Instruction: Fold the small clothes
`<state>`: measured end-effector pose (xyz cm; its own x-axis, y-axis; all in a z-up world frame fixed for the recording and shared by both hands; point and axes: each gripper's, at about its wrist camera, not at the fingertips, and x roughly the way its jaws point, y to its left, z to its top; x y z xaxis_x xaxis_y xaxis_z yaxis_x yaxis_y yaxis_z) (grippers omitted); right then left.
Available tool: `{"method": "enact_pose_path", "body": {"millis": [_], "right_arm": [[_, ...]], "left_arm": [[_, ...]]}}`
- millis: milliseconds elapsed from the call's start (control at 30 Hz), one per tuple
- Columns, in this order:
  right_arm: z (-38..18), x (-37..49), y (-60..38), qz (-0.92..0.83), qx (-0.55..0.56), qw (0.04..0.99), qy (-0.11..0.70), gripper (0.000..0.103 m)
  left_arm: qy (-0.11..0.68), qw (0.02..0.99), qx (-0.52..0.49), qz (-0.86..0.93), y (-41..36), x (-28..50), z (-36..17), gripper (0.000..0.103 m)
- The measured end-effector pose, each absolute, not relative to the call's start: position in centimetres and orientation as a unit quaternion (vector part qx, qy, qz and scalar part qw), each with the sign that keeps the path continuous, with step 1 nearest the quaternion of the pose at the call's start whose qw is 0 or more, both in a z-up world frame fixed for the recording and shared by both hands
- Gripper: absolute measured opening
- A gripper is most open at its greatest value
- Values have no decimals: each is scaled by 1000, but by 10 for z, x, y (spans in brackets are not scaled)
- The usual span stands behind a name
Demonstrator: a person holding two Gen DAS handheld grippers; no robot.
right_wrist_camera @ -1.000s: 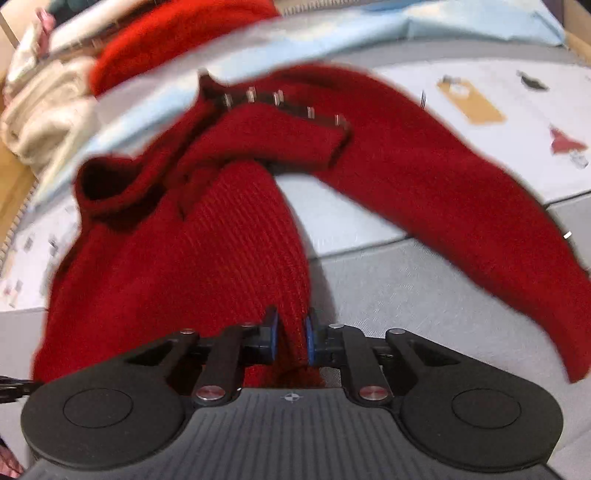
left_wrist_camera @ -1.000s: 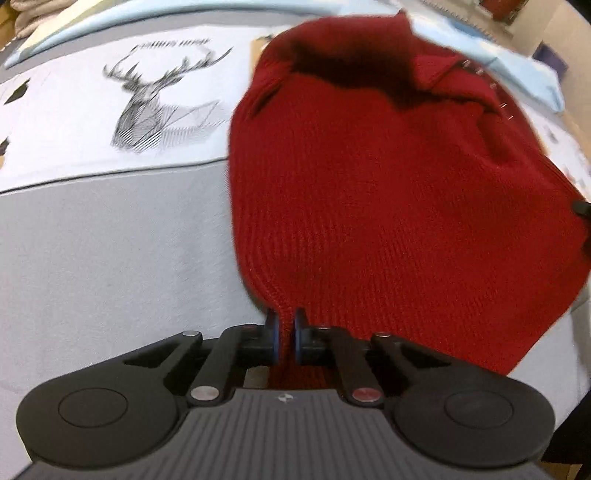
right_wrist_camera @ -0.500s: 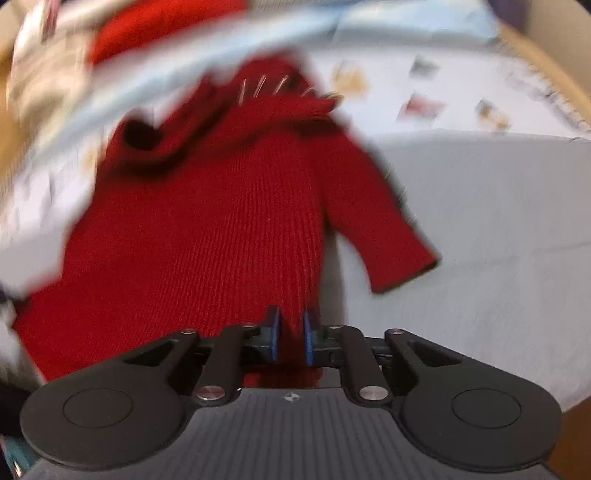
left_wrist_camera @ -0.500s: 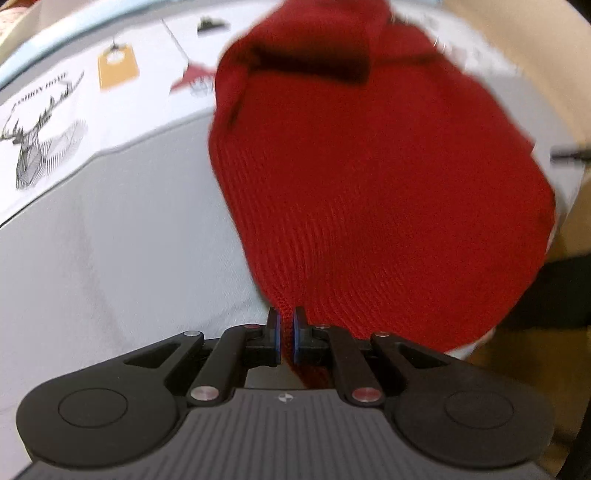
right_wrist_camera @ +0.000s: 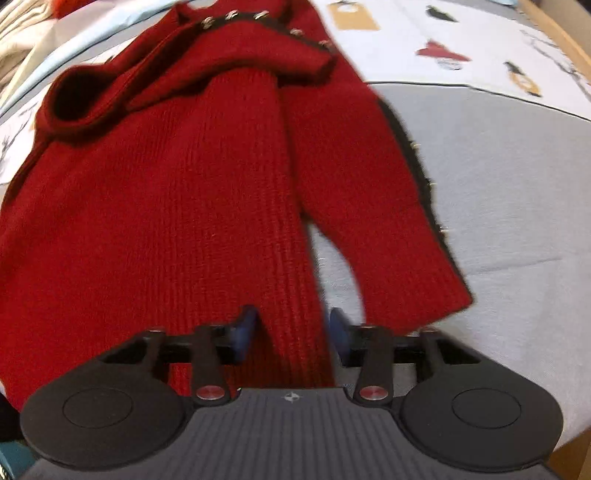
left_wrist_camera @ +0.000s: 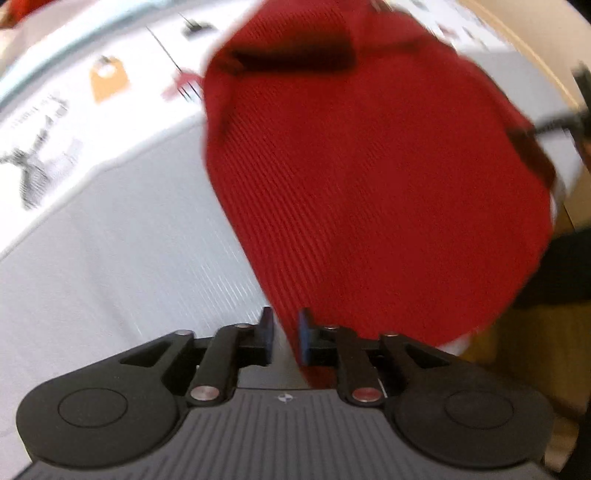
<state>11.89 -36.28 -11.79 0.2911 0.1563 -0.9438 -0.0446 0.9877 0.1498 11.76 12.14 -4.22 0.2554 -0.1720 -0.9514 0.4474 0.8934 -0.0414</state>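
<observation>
A red knitted sweater (left_wrist_camera: 369,184) lies spread on the grey bedcover (left_wrist_camera: 110,277), its hem towards both grippers. My left gripper (left_wrist_camera: 286,332) is over the hem's left corner. Its jaws are opening, and the fabric edge sits in the gap beside the right pad. In the right wrist view the sweater (right_wrist_camera: 166,184) shows its rolled collar (right_wrist_camera: 74,99), a studded dark trim (right_wrist_camera: 258,16) and a sleeve (right_wrist_camera: 388,221) lying to the right. My right gripper (right_wrist_camera: 291,328) straddles the hem. Its jaws are opening too, with the knit between the blue pads and not pinched.
A white printed cloth with a deer drawing (left_wrist_camera: 33,170) and an orange tag print (left_wrist_camera: 109,79) lies beyond the grey cover. A wooden edge (right_wrist_camera: 565,44) borders the surface on the right. Cream clothes (right_wrist_camera: 14,40) are heaped at the far left.
Both grippers were shut on the sweater's hem and now their jaws have parted. The sweater was drawn towards the near edge, and its sleeve now lies close beside the right gripper.
</observation>
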Motion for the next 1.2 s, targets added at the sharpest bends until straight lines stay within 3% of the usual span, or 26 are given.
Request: {"method": "enact_pose_path", "body": {"millis": [67,133,300,367,400,467,500,733,800,867,900,1067,1200], "right_arm": [[-112,117,-358,74,27,807,586,20],[-101,113,-359,82,0,814,574,19],[-97,105,-371,69,-6,813,579,21],[-97,105,-367,66,-23,818,571,27],[-93,111,-365,62,-24,826,560,28],[-79,117,-364,56,-5,846,530,34],[-72,123,-364,52,10,855,515,35],[-55,163,-364,33,110,867,486,37],[-56,172,-357,26,114,862,493,37],[-57,180,-349,24,108,860,498,37],[-58,182,-344,24,107,859,500,37],[-56,204,-327,23,100,857,504,38],[-51,213,-321,29,104,859,501,39]], "left_arm": [[564,799,96,-186,116,129,-33,21],[542,819,80,-170,107,142,-23,21],[463,868,60,-167,69,166,6,21],[442,876,66,-183,48,177,15,22],[436,878,69,-184,37,184,16,24],[430,881,63,-186,19,197,19,41],[428,882,58,-187,11,204,18,44],[448,878,7,-168,-17,252,-26,48],[455,876,2,-159,-19,270,-40,45],[460,873,4,-160,-16,282,-43,18],[464,871,4,-162,-12,289,-44,10],[462,875,-25,-143,44,320,-28,6],[407,910,-82,6,149,347,0,0]]}}
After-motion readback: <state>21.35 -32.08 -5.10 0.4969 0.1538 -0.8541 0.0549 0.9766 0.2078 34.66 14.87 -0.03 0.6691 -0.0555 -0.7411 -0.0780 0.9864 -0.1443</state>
